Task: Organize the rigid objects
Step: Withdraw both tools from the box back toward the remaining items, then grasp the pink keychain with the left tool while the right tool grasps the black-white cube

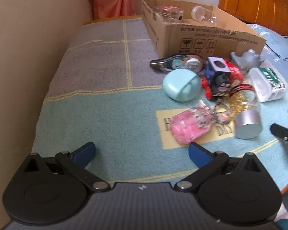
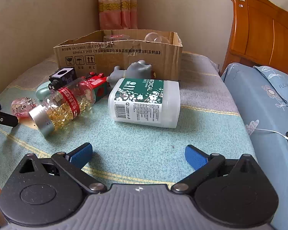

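**Both grippers empty above the pile; box only partly filled**

Grippers first: my right gripper (image 2: 138, 153) has its jaws spread wide with nothing between them, hanging over bare blanket (image 2: 144, 143) just short of the white swab box (image 2: 146, 103). My left gripper (image 1: 142, 151) is likewise spread and empty, with the pink case (image 1: 190, 124) just ahead of its right finger.

Findings:
- The cardboard box (image 2: 121, 57) stands at the far end of the blanket. Two clear containers already lie inside it.
- Outside it, crowded against its near wall, are the grey figure (image 2: 136, 70), a toy car (image 1: 218, 76), a tape dispenser (image 1: 178, 62) and a mint case (image 1: 180, 85).
- A capsule bottle (image 2: 65, 103) lies on its side, silver cap toward me, touching the toy car.
- The swab box lies flat, apart from the bottle and directly ahead of the right gripper.

Assessment: I judge the swab box to be the step in hand. It looks nearly as wide as my jaw opening, so I should take it across its narrower faces, square and centred, and close firmly; smooth plastic may slip. I should lift clear of the box wall before releasing. The left gripper could take the pink case, kept well apart from the right gripper's path.
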